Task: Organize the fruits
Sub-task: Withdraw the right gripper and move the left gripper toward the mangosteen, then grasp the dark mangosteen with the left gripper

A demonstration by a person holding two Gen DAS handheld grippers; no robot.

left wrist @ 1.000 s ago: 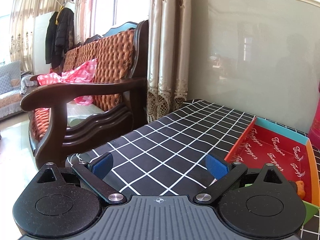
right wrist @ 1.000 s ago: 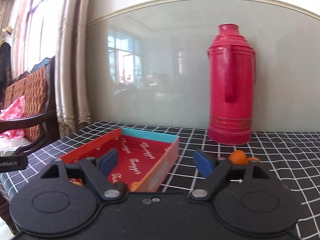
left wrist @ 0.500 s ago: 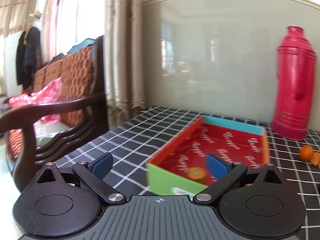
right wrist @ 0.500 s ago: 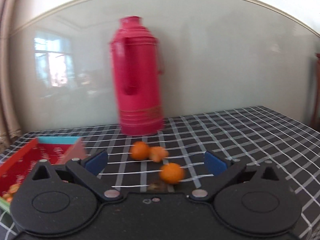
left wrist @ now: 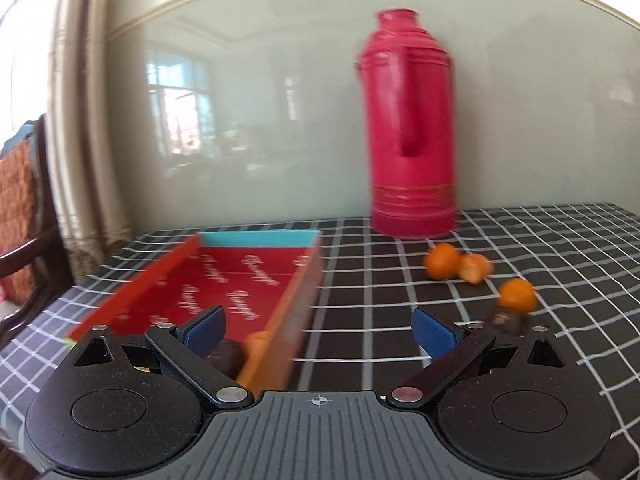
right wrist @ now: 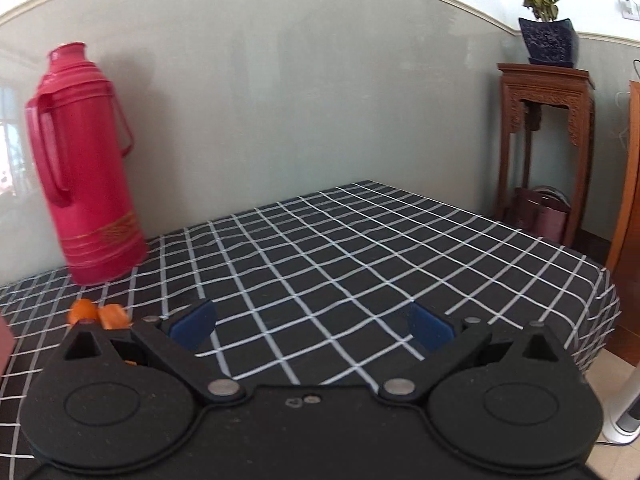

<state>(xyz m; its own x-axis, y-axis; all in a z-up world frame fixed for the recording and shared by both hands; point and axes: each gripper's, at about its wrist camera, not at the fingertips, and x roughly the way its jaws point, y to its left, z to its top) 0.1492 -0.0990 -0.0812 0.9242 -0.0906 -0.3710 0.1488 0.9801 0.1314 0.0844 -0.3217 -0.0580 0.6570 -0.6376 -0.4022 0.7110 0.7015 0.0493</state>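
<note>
The left gripper [left wrist: 318, 330] and the right gripper [right wrist: 312, 326] hover with jaws spread, empty. The tray [left wrist: 248, 280], left of centre, runs lengthwise toward the wall. Three oranges [left wrist: 440, 261] lie right of it, below the flask [left wrist: 412, 136].

A black checked table [left wrist: 380, 292] carries a red tray [left wrist: 256, 276], thermos [left wrist: 412, 128] and loose oranges [left wrist: 440, 261]

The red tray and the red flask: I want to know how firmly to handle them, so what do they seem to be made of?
The red tray looks like thin printed cardboard: flat, straight-edged walls in different colours with matt script lettering inside. The red flask looks like moulded plastic with a smooth, slightly glossy finish, a moulded handle and gold bands near the base; blur leaves painted metal possible.
</note>
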